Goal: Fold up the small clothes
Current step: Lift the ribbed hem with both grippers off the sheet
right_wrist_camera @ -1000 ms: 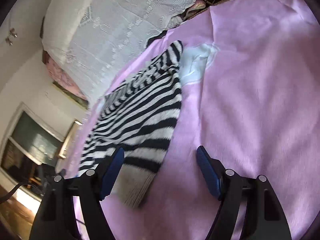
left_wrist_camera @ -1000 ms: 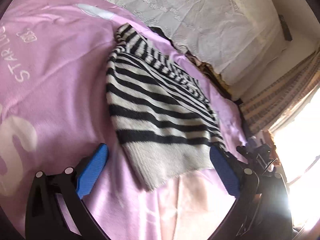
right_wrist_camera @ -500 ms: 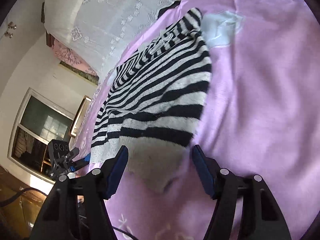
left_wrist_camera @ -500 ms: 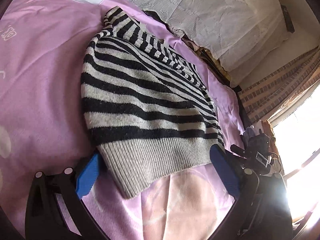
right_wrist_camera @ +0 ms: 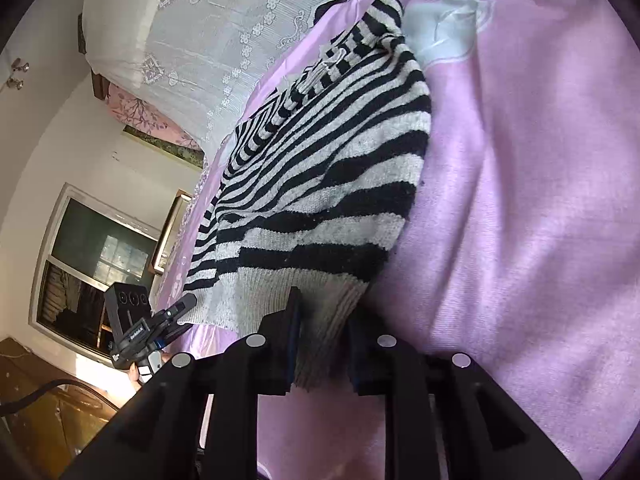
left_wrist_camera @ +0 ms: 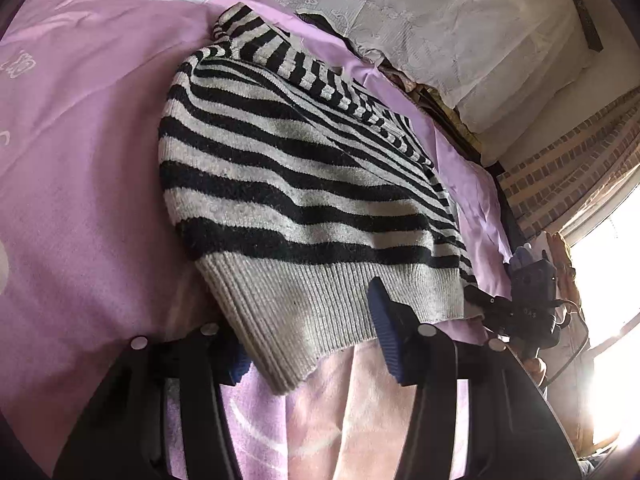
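A: Left wrist view first. Where is the garment?

B: The striped sweater lies flat on the pink bedspread, filling the middle of the frame. Its grey ribbed hem faces the camera and its collar points to 11 o'clock, toward the white lace cover.

A: And the left gripper?

B: It sits at 6 o'clock with the hem's near corner lying between its jaws. One blue pad rests on top of the ribbing at the 5 o'clock side; the other pad is mostly hidden under the fabric at 7 o'clock. The jaws are partly spread around the hem, with a gap to the cloth, not pinching it.

A: What is at 3 o'clock?

B: The other gripper, small and dark, at the hem's far corner beside the bright window.

A: Right wrist view?

B: The right gripper is at 6 o'clock, its jaws pressed close on the ribbed hem, which is squeezed between them. The sweater stretches away toward 12 o'clock across the bedspread.

A: Anything at 8 o'clock?

B: The left gripper at the hem's other corner, in front of a dark window.
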Tool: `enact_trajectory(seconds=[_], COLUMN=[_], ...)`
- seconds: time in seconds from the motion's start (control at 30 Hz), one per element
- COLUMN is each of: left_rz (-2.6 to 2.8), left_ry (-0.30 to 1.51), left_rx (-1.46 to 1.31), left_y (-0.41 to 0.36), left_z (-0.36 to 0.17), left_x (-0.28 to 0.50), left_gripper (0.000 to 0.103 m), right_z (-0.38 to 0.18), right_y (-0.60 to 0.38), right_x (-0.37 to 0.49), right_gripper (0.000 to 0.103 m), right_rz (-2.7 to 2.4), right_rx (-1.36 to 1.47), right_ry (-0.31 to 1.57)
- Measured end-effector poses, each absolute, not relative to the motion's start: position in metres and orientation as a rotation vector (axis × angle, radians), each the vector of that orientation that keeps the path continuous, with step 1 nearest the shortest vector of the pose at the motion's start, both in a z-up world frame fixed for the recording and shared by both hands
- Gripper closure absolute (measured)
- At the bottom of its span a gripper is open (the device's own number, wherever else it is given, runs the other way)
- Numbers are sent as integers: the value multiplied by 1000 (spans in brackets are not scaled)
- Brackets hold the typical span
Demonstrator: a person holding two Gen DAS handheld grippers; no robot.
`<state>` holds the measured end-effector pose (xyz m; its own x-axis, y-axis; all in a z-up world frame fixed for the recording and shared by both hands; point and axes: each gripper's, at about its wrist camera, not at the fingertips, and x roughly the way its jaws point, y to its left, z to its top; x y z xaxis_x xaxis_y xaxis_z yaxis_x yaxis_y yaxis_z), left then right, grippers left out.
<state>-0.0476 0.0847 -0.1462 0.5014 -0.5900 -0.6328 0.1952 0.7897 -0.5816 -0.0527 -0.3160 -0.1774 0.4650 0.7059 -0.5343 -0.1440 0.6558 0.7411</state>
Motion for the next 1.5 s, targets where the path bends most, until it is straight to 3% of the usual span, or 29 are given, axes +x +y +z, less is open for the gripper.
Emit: enact_trajectory(seconds=[0.1, 0.13, 0.17, 0.2, 0.23, 0.4, 0.53, 0.67, 0.73, 0.9, 1.1, 1.17, 1.33, 1.4, 1.5], left_rz=[-494, -478, -471, -474, -490, -541, -527, -536, -538, -522, -500, -505, -510, -509, -508], left_ry=[923, 922, 925, 934, 951, 888, 977, 951, 949, 943, 938, 933, 925, 924, 923], left_rx=[-479, -477, -481, -499, -547, -568, -583, -639, -633, -633, -613, -604, -602, -596, -588], left_y=[85, 86, 87, 90, 95, 105, 105, 112, 112, 109, 105, 105, 106, 106, 105], left_z=[-145, -146, -147, -149, -153, -135, -162, -162, -161, -160, -160, -160, -161, -161, -160], left_x=[-49, -50, -49, -49, -47, -60, -58, -59, -60, -57, -49, -49, -50, -50, -50], left_gripper=[51, 61, 82, 95, 97, 97, 96, 95, 95, 92, 90, 90, 90, 90, 90], right_z=[-177, -177, -177, -175, -170, -143, -177, -179, -176, -174, -179, -180, -172, -166, -159], right_y=[-317, -318, -320, -319, -319, -331, -337, -343, -343, -337, -335, -337, -334, -323, -304], right_x=[-56, -57, -59, -60, -63, -81, -76, -75, -76, -77, -77, -77, -73, -72, -76], right_gripper=[86, 91, 93, 95, 95, 96, 96, 94, 84, 74, 72, 68, 30, 25, 3], right_rz=[574, 566, 558, 554, 541, 528, 498, 523, 537, 558, 558, 573, 682, 692, 704], right_rx=[681, 682, 679, 671, 654, 598, 632, 671, 667, 649, 671, 690, 758, 668, 544], right_ry=[930, 921, 907, 895, 869, 759, 885, 905, 900, 887, 874, 876, 892, 900, 880])
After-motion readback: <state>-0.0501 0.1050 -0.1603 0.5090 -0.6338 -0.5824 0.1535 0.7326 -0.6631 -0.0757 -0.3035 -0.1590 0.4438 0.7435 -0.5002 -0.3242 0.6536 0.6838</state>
